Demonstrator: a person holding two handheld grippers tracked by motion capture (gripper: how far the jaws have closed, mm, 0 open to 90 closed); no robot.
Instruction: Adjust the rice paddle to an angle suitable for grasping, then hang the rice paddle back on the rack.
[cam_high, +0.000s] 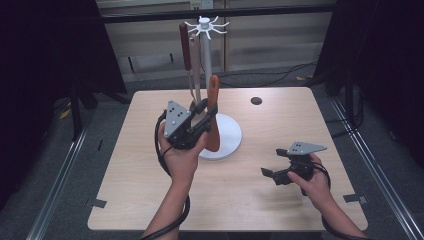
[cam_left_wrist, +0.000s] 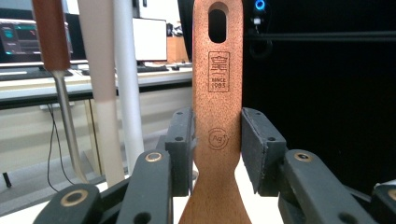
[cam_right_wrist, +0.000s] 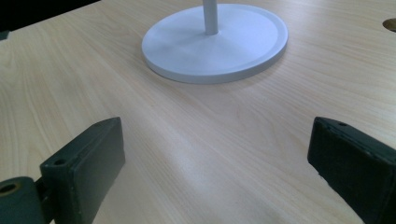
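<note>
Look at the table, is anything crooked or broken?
Nothing looks broken or spilled. The left gripper holds the orange-brown spatula upright by its handle, beside the white utensil stand, where two other utensils hang straight. The right gripper is open above the table.

Orange-brown wooden spatula (cam_left_wrist: 217, 116), upright at frame centre in the left gripper view, slotted hanging hole at top, stamped logo below it. High view: centre frame, handle up, in front of the white stand's pole.
</note>
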